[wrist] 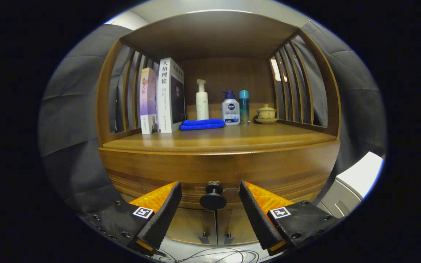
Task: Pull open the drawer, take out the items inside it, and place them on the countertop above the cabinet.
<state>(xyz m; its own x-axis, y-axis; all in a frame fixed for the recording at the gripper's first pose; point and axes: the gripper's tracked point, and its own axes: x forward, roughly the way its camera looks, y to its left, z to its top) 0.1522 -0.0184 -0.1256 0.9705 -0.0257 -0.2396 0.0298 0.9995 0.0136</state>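
While the hand-held gripper gapes, the knob sits between.

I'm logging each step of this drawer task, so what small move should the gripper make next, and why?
Probably ease forward and close on the round black drawer knob. The gripper is open, its fingers flanking the knob without touching it, and the brown wooden drawer front sits flush, unopened, under the wooden countertop.

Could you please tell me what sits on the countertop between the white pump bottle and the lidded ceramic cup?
In the gripper view, a pump bottle with a blue cap and a slim teal bottle stand between the white pump bottle and the lidded cup.
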